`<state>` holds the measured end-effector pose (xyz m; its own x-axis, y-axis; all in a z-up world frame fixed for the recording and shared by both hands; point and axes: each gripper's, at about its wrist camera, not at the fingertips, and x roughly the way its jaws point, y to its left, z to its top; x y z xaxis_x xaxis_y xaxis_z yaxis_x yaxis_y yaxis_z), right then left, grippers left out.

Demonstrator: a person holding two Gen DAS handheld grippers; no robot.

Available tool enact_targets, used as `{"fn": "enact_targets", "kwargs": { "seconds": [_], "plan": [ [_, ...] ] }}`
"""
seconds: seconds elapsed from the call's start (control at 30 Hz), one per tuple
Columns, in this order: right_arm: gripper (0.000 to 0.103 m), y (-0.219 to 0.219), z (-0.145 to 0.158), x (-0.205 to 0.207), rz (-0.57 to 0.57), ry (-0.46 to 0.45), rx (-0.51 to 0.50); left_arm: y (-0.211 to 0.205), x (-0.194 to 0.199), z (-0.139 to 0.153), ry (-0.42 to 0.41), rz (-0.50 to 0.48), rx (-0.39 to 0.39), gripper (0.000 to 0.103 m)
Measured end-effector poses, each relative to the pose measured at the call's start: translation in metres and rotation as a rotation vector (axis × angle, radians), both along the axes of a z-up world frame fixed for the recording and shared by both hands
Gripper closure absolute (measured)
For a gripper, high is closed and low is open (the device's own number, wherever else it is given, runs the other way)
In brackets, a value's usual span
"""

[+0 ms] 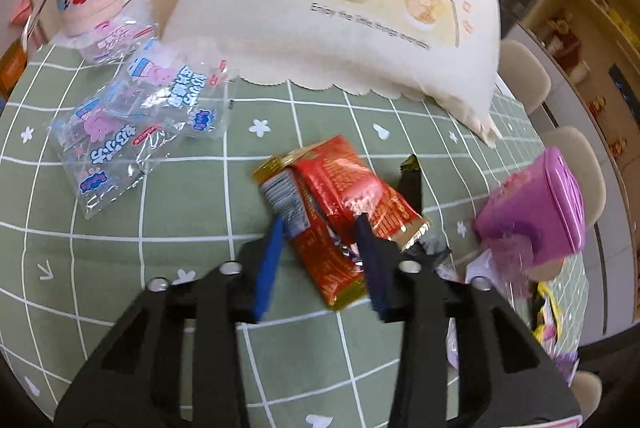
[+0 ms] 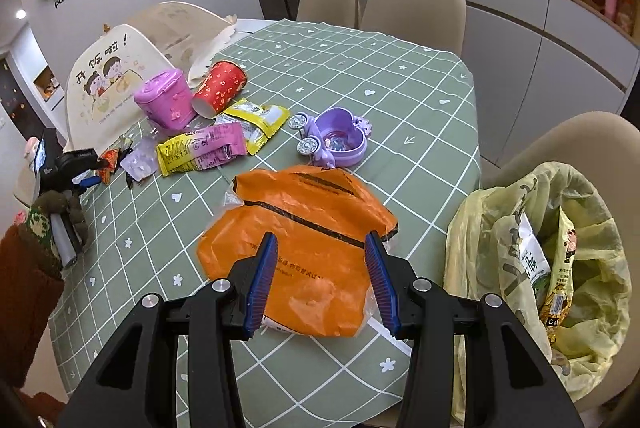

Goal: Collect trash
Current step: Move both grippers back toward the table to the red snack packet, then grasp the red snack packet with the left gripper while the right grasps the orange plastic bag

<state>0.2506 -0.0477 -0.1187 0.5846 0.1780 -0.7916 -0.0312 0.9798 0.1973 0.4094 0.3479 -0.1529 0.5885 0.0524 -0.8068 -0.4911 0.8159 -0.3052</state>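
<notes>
In the left wrist view a red and gold snack wrapper (image 1: 340, 204) lies on the green checked tablecloth (image 1: 120, 268). My left gripper (image 1: 320, 224) is open, its fingers on either side of the wrapper's near end. In the right wrist view my right gripper (image 2: 322, 248) is open, low over an orange plastic bag (image 2: 300, 252) that lies flat on the cloth. A yellow trash bag (image 2: 560, 268) with wrappers inside hangs open beside the table at the right. The left gripper also shows in the right wrist view (image 2: 92, 164) at the far left.
Clear printed wrappers (image 1: 132, 124), a cream food cover (image 1: 340, 0) and a pink box (image 1: 540, 212) surround the left gripper. Yellow and pink wrappers (image 2: 212, 148), a red paper cup (image 2: 220, 88), a purple toy (image 2: 336, 140) lie mid-table. Chairs (image 2: 412, 8) ring the table.
</notes>
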Motion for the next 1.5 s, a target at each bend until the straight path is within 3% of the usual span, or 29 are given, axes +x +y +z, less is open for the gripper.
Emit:
{"fn": "enact_targets", "kwargs": {
  "seconds": [0.1,0.2,0.4,0.57,0.77,0.83,0.9,0.93,1.2,1.5],
  "plan": [
    [0.06,0.001,-0.002,0.007,0.009,0.005,0.02,-0.003,-0.009,0.003,-0.007,-0.039,0.002,0.092],
    [0.06,0.005,-0.004,0.014,0.032,0.007,0.029,-0.013,-0.025,0.009,-0.015,-0.099,0.023,0.096],
    [0.06,0.011,-0.007,0.024,0.082,0.005,0.045,-0.034,-0.061,0.017,-0.036,-0.21,-0.036,0.096],
    [0.06,0.011,-0.018,0.033,0.114,0.02,0.043,-0.069,-0.091,0.02,-0.009,-0.325,-0.039,0.096],
    [0.06,0.002,-0.029,0.042,0.107,-0.005,0.012,-0.127,-0.114,0.02,0.005,-0.479,0.02,0.096],
    [0.06,-0.002,-0.03,0.044,0.128,-0.021,-0.002,-0.136,-0.118,0.018,0.009,-0.509,0.006,0.092],
    [0.06,-0.009,-0.031,0.049,0.139,-0.037,-0.015,-0.144,-0.121,0.017,0.015,-0.541,-0.011,0.076],
    [0.06,-0.014,-0.033,0.052,0.136,-0.038,-0.018,-0.148,-0.123,0.016,0.018,-0.553,-0.013,0.074],
    [0.06,-0.029,-0.051,0.068,0.133,0.057,0.111,-0.15,-0.126,0.024,0.027,-0.529,0.009,0.069],
    [0.06,0.013,-0.072,0.05,0.274,0.114,0.098,-0.147,-0.132,0.029,0.027,-0.504,0.016,0.065]
  ]
}}
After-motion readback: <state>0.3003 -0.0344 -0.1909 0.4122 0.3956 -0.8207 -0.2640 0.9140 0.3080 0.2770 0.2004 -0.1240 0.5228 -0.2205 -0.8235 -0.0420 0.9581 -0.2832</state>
